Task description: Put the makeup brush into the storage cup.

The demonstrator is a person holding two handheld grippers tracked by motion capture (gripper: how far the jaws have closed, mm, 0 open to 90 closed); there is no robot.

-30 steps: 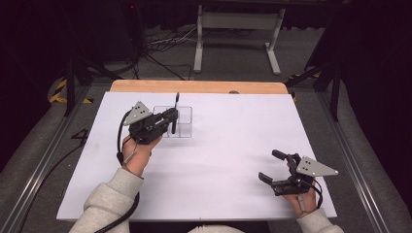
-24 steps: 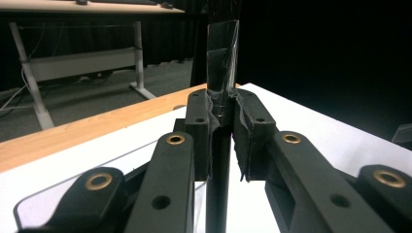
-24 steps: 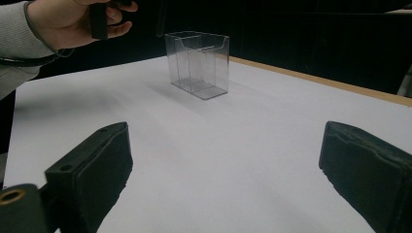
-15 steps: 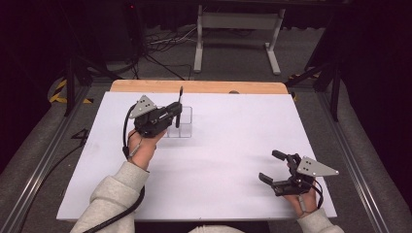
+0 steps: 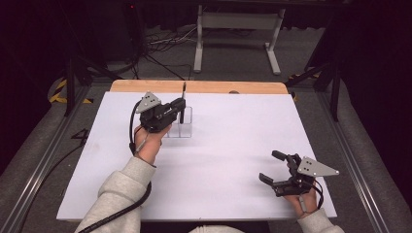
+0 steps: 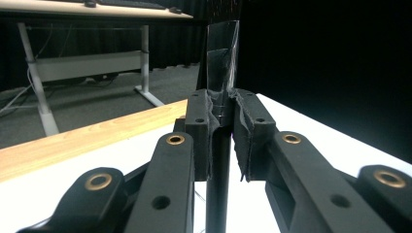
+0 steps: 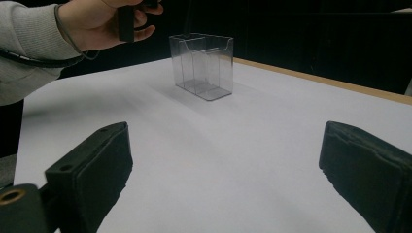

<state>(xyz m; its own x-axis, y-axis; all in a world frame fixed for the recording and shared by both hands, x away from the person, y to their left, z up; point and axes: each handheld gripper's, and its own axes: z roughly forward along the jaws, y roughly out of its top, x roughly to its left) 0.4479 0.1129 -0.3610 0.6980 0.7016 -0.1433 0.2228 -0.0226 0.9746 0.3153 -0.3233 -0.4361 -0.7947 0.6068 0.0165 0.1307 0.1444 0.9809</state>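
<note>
My left gripper [image 5: 180, 108] is shut on a thin black strip [image 5: 183, 90] that stands upright. It hovers over the left part of a clear plastic box [image 5: 183, 127] at the table's far left of centre. In the left gripper view the strip [image 6: 222, 58] rises between the closed pads [image 6: 248, 131] and continues below them. My right gripper [image 5: 268, 165] rests open near the front right with nothing between its jaws. In the right gripper view [image 7: 226, 165] the clear box [image 7: 201, 65] with an inner divider stands ahead, and the other hand [image 7: 104, 22] is above and to its left.
A white sheet [image 5: 228, 145] covers the table, with a bare wooden band [image 5: 218, 87] along its far edge. Beyond it stand a white desk frame [image 5: 238, 22] and floor cables [image 5: 165, 43]. A black cable [image 5: 114, 216] trails from the left sleeve.
My left gripper has carried the black strip a little farther away and to the right, toward the top of the clear box. The right gripper has stayed still.
</note>
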